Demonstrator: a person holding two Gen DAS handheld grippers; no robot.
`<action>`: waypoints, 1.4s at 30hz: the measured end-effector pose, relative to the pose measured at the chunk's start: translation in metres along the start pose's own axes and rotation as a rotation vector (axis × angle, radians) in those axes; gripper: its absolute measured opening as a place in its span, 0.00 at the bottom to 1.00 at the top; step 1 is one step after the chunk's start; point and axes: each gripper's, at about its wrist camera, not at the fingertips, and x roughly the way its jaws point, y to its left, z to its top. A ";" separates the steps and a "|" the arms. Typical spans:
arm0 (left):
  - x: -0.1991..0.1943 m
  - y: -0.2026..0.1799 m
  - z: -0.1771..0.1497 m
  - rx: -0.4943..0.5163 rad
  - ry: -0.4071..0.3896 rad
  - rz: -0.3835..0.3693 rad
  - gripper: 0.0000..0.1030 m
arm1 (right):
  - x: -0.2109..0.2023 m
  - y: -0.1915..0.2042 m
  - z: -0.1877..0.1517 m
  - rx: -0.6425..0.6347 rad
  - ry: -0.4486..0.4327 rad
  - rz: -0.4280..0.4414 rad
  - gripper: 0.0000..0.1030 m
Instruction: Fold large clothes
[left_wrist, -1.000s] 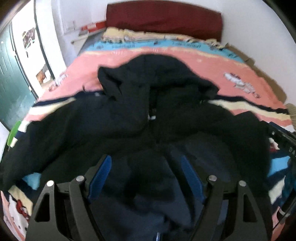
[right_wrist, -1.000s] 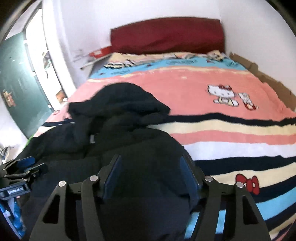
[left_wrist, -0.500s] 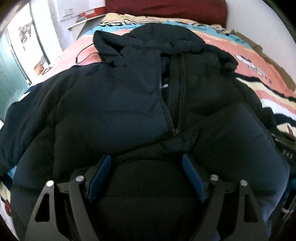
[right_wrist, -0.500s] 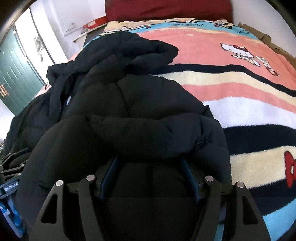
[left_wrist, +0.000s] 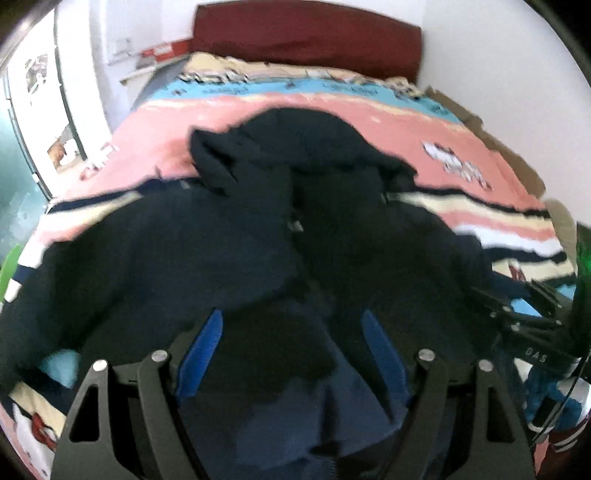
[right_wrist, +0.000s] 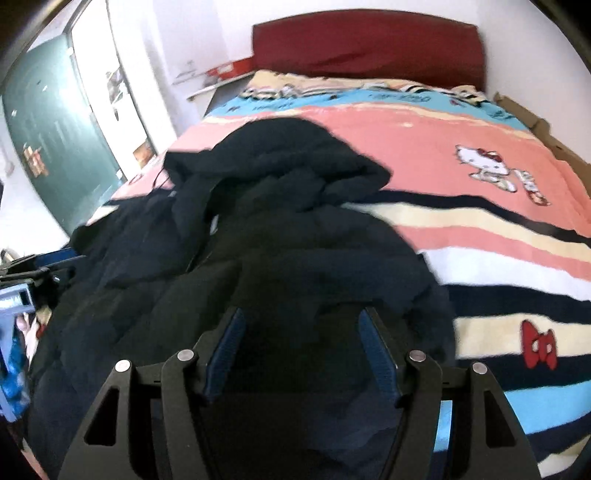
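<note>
A bulky black hooded puffer jacket (left_wrist: 229, 258) sprawls across the striped pink cartoon blanket (right_wrist: 461, 177) on the bed; left gripper (left_wrist: 291, 354) and right gripper (right_wrist: 301, 350) both have jaws clamped on padded hem fabric.

You get bright daylight from the left doorway (right_wrist: 92, 96), motion blur smearing both views, fisheye bending at the rims, and the black jacket (left_wrist: 229, 258) swallowing detail.

"DAS" on the right gripper (left_wrist: 532, 332)
</note>
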 end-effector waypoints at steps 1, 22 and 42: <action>0.005 -0.002 -0.006 0.000 0.015 -0.003 0.76 | 0.004 0.004 -0.004 -0.002 0.012 0.005 0.63; 0.031 -0.011 -0.055 0.086 0.053 0.140 0.77 | 0.018 0.008 -0.047 0.003 0.073 -0.070 0.65; -0.103 0.272 -0.120 -0.456 -0.074 0.087 0.76 | -0.097 0.046 -0.060 0.074 -0.088 -0.093 0.65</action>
